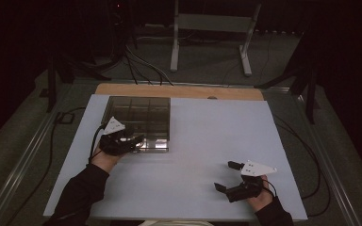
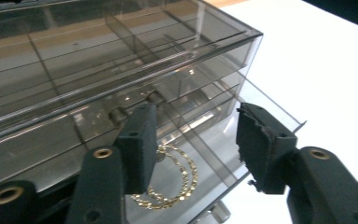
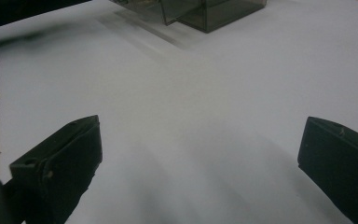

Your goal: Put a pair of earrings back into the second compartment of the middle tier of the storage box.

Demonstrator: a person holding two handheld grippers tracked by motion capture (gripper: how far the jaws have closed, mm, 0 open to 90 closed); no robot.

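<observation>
1. The left tongs (image 2: 193, 144) stand open at the front of a smoked clear acrylic drawer organiser (image 1: 139, 117), the jaws spread on either side of a partly pulled-out drawer (image 2: 205, 154) and gripping nothing.

2. One jaw sits just beside a small round drawer knob (image 2: 117, 114) on the tier above; whether it touches the knob cannot be told.

3. The right tongs (image 1: 228, 176) hover wide open over bare bench (image 1: 207, 136) near the front right, well apart from the organiser and holding nothing.

4. Inside the open drawer lies a gold chain necklace (image 2: 175, 179), looped in a loose ring against one thin divider. The grid compartments on top of the organiser look empty.

5. The organiser itself stands at the back left of the white bench, its drawers facing the person.

6. Likely risk: the chain is fine and lies flat on slick plastic, so the broad pads could close on the divider or the drawer floor and miss it, or pinch a single strand and let the rest slide or snag.

7. A second hazard, in this judgement: the organiser looks light, and with the right tongs far off and not bracing it, a push or pull on the drawer could shift the whole box or draw the drawer right out.
</observation>
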